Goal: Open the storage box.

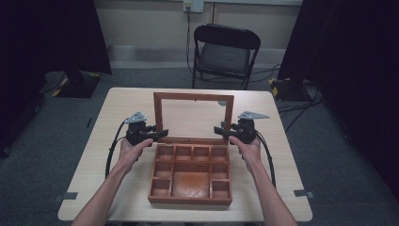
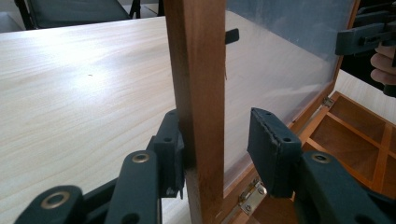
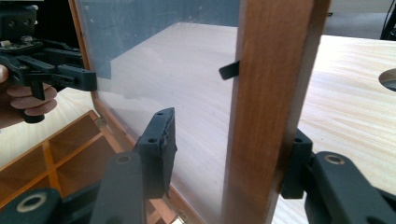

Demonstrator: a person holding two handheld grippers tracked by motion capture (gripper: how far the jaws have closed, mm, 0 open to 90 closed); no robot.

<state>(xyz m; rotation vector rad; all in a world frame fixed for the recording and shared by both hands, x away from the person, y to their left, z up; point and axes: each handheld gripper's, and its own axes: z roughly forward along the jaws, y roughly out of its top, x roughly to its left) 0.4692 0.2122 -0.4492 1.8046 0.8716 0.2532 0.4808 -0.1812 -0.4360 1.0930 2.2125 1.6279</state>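
Two grippers flank an open wooden box at table centre. Box base has small compartments along 12, 9 and 3 o'clock sides around one larger central bay. Its lid, a wood frame with clear pane, stands upright on hinges at the base's 12 o'clock edge.

Left gripper at 9 o'clock of the lid, held by the left hand. Left gripper view: fingers spread, straddling the lid's side rail; one finger touches the rail's outer face, the other stands clear on the pane side. Not clamped. A brass hinge shows low at the rail's foot.

Right gripper at 3 o'clock of the lid, held by the right hand. Right gripper view: fingers apart, either side of the opposite rail; outer finger against the wood, inner one off it, in front of the pane. Not clamped either.

Small dark latch tab on the rail's inner edge. Black folding chair beyond the table at 12 o'clock. Cables on the grey floor at 2 o'clock.
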